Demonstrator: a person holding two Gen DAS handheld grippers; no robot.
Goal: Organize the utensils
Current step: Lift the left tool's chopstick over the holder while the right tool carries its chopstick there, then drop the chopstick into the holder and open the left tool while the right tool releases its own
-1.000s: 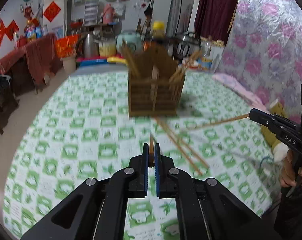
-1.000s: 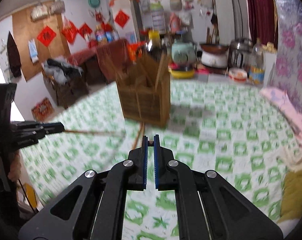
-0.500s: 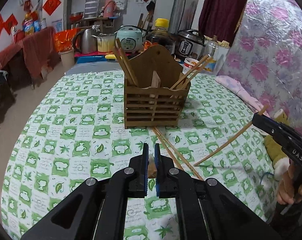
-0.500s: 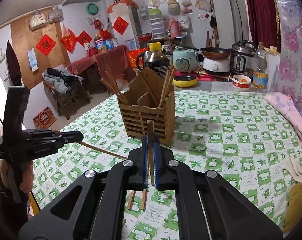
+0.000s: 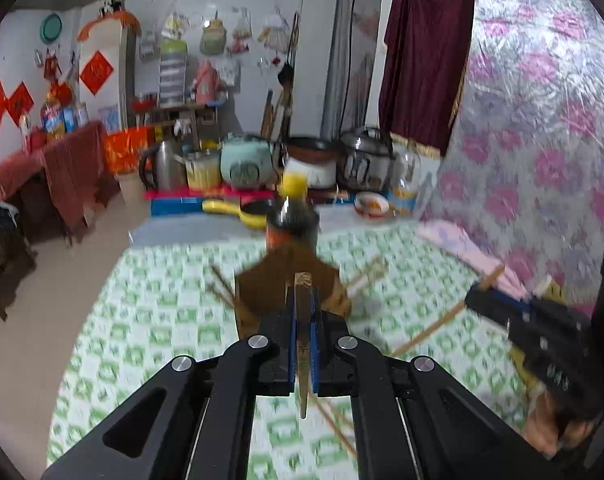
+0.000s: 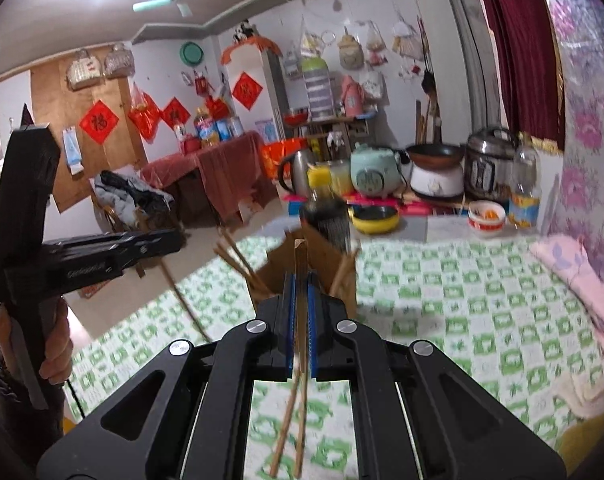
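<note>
I had a chopstick (image 5: 303, 320) pinched in the left gripper (image 5: 303, 312), jaws nearly shut on it, and a second chopstick (image 6: 300, 280) clamped the same way in the right gripper (image 6: 300, 300). Both sticks ran up between the pads, tops poking out ahead. Thin, stiff and light, I judged them, and smooth enough to pivot or slip in a narrow pinch; a hold near mid-length seemed safest. The holder (image 5: 270, 280) stood on the table (image 5: 162, 300) just ahead, sticks already leaning in it. More chopsticks (image 6: 290, 420) lay on the cloth below. Both grippers pointed slightly downward at the holder, side by side.
</note>
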